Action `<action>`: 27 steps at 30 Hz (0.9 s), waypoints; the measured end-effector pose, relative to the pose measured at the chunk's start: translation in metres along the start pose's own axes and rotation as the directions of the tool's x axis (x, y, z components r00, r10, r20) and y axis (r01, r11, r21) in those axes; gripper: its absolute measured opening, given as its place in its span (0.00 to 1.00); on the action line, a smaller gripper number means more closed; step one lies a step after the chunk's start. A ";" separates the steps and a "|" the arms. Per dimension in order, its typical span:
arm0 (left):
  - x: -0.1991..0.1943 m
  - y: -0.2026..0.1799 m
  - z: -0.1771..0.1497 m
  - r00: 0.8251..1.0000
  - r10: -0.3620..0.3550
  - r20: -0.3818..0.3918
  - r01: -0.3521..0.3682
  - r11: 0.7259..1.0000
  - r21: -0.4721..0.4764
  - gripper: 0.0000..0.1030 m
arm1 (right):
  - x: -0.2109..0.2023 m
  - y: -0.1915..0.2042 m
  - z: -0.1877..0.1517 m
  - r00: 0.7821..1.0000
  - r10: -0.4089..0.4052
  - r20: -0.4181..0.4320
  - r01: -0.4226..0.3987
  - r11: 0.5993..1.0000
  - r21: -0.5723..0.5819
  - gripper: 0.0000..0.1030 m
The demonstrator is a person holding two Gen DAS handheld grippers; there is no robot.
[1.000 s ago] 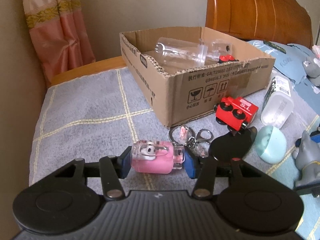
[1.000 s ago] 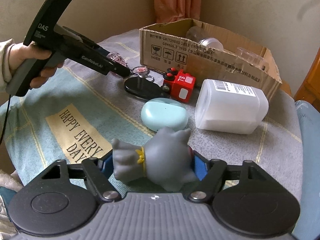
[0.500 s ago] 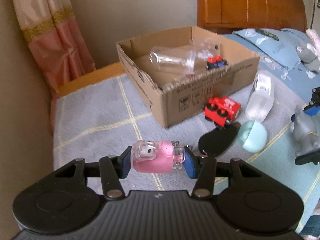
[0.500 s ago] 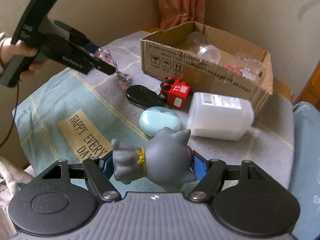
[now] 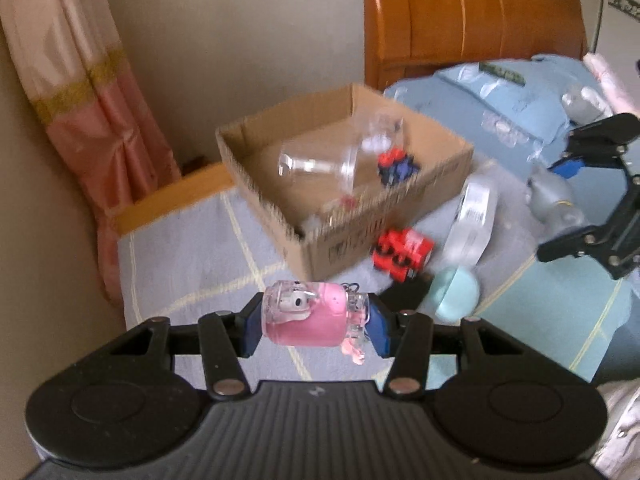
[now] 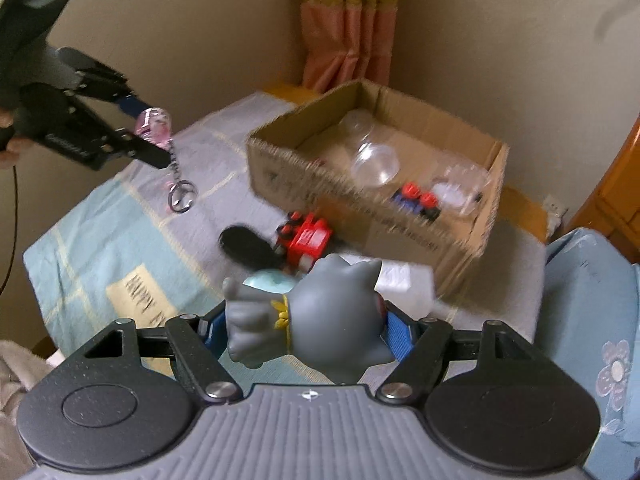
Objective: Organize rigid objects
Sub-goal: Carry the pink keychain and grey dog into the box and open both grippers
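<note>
Left hand-held gripper (image 5: 316, 326) pinches a pink keychain charm (image 5: 306, 320) between its blue pads, lifted above the bed, its chain and ring (image 6: 182, 196) dangling. Right hand-held gripper (image 6: 304, 330) is clamped on a grey cat figure (image 6: 316, 320), also raised. Beyond them sits an open cardboard box (image 6: 360, 204) holding clear cups (image 6: 374, 162) and a small toy. Just near the box lie a red toy car (image 6: 306, 240), a black oval (image 6: 248, 246) and a white container (image 5: 474, 216).

Clamped in the right gripper (image 6: 304, 330) at bottom centre – a grey toy cat (image 6: 320, 320). Upper left, the left gripper (image 6: 150, 136) pinching a pink keychain (image 6: 156, 128) – ring dangling. Centre right, an open cardboard box (image 6: 460, 236).
</note>
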State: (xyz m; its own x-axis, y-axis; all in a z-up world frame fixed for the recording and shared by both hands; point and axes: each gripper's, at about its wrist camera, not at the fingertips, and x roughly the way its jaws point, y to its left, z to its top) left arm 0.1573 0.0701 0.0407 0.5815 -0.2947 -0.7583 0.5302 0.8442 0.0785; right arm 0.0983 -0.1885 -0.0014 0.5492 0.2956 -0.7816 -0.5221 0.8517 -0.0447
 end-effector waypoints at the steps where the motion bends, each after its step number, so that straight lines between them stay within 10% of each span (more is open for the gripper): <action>1: -0.004 -0.001 0.005 1.000 0.005 0.016 -0.005 1.000 0.005 0.49 | -0.002 -0.003 0.005 1.000 -0.004 0.010 0.004 1.000 0.002 0.76; 10: -0.005 -0.004 0.066 0.993 0.009 0.117 -0.012 1.000 0.027 0.49 | -0.003 -0.023 0.040 0.998 -0.050 0.041 0.049 0.998 0.025 0.76; 27: 0.098 0.015 0.103 0.998 0.065 0.022 -0.063 0.994 -0.093 0.49 | 0.023 -0.036 0.074 0.997 -0.076 0.025 0.075 0.997 0.024 0.76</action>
State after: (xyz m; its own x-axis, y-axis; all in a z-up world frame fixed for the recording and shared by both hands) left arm 0.2856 0.0072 0.0347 0.6280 -0.2490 -0.7373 0.4332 0.8989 0.0653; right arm 0.1779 -0.1805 0.0285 0.6035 0.2410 -0.7601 -0.4635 0.8817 -0.0883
